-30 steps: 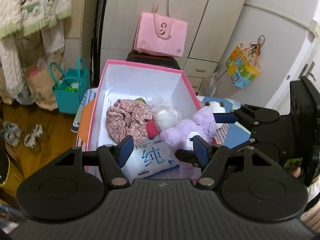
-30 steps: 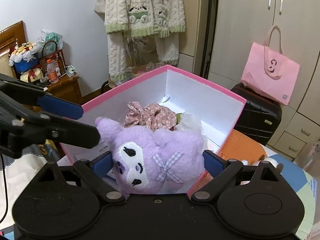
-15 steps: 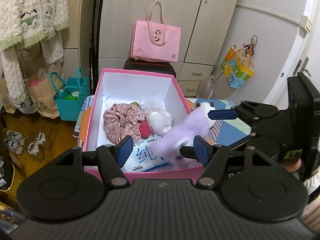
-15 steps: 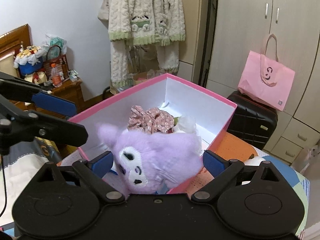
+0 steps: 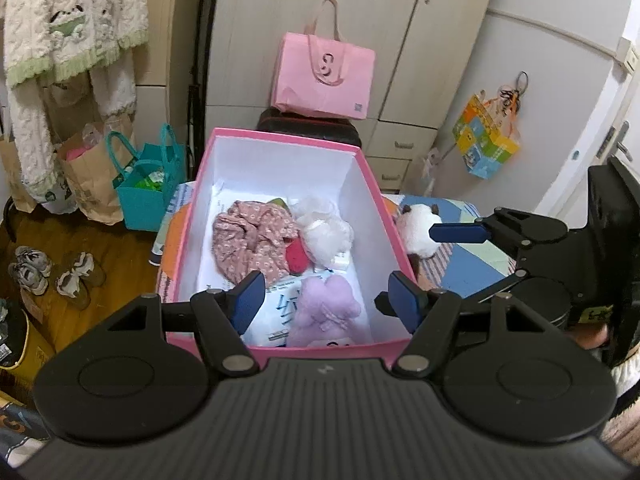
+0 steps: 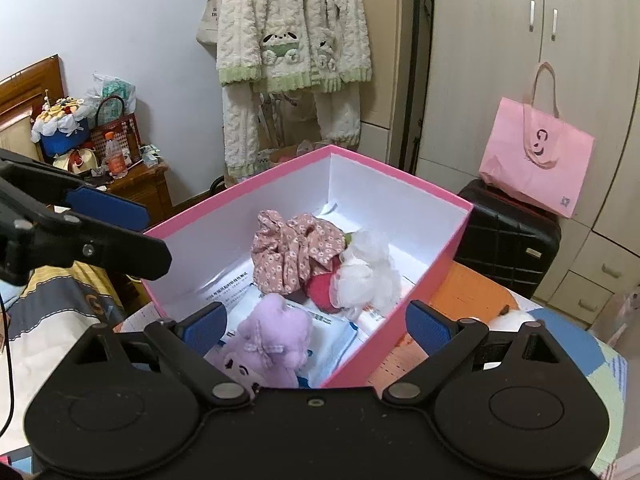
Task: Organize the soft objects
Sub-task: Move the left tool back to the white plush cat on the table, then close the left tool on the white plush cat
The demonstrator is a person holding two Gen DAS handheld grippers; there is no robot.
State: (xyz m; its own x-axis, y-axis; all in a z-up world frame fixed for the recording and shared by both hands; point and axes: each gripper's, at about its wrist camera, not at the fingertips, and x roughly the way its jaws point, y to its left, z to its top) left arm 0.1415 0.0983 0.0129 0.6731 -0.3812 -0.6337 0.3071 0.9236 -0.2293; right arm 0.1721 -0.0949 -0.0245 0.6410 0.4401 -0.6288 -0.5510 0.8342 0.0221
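A pink box [image 5: 280, 136] [image 6: 400, 176] with white inside holds a floral pink cloth [image 5: 252, 240] [image 6: 296, 252], a white fluffy item [image 5: 324, 232] [image 6: 368, 272], a red piece [image 5: 298, 258] and a tissue pack [image 5: 276, 308]. On that pack, at the near end, lies a purple plush [image 5: 326, 312] [image 6: 276, 336]. My left gripper [image 5: 326, 300] hovers open above the box's near wall. Over the near right corner my right gripper [image 6: 316, 326] is open too, pads clear of the plush. Outside the box on its right side rests a white plush [image 5: 418, 228] [image 6: 512, 318].
Behind the box stands a black suitcase [image 6: 508, 236] with a pink tote bag [image 5: 324, 76] on it, against wardrobe doors. A teal basket [image 5: 146, 188], paper bags and shoes [image 5: 52, 272] are on the floor at the left. A patchwork cover [image 5: 472, 256] lies under the box.
The purple plush, between my right gripper's fingers a second ago, has dropped and now lies in the box. The right gripper drew back a little; the left hardly moved.
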